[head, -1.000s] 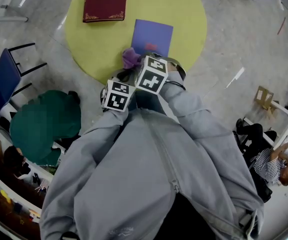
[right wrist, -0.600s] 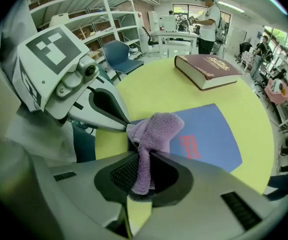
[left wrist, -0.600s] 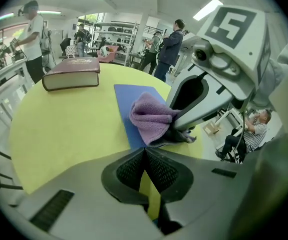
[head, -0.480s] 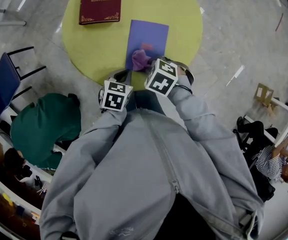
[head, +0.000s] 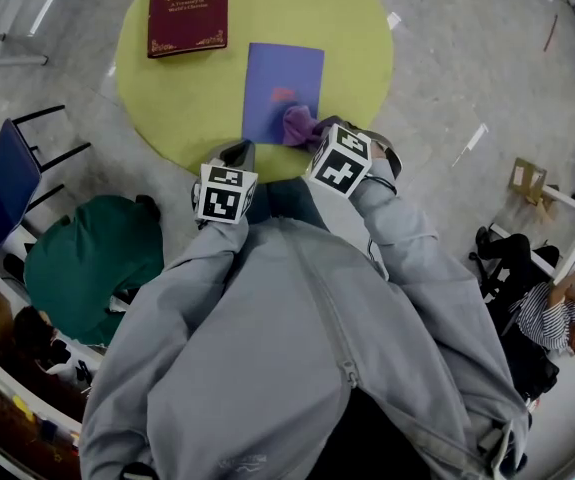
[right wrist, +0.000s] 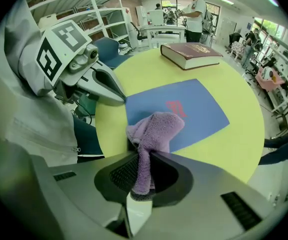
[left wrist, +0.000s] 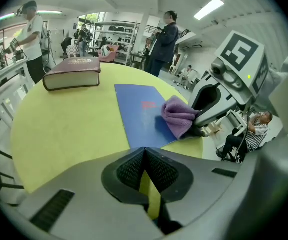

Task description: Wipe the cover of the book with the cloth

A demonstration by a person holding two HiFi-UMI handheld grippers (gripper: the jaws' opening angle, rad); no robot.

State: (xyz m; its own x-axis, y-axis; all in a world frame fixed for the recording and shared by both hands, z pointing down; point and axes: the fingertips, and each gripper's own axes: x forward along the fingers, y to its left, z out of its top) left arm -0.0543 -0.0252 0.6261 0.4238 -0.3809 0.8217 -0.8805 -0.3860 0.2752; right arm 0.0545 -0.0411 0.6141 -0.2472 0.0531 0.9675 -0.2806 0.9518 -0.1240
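A thin blue book (head: 283,92) with a small red mark lies flat on the round yellow table (head: 187,88); it also shows as the blue book (left wrist: 138,111) and the blue book (right wrist: 184,109). My right gripper (head: 312,133) is shut on a purple cloth (head: 298,124), which rests on the book's near right corner; the bunched purple cloth (right wrist: 151,134) hangs out of the jaws, and from the side the purple cloth (left wrist: 179,118) touches the cover. My left gripper (head: 239,154) is shut and empty, at the table's near edge just left of the book.
A thick maroon hardback (head: 188,10) lies at the table's far left, seen too as the maroon hardback (left wrist: 73,73) and the maroon hardback (right wrist: 190,53). A blue chair (head: 2,173) and a green seat (head: 92,253) stand to the left. People stand beyond the table.
The right gripper has slid the cloth rightwards across the book's near end, from its left corner to its right corner. The left gripper has stayed near the table's edge.
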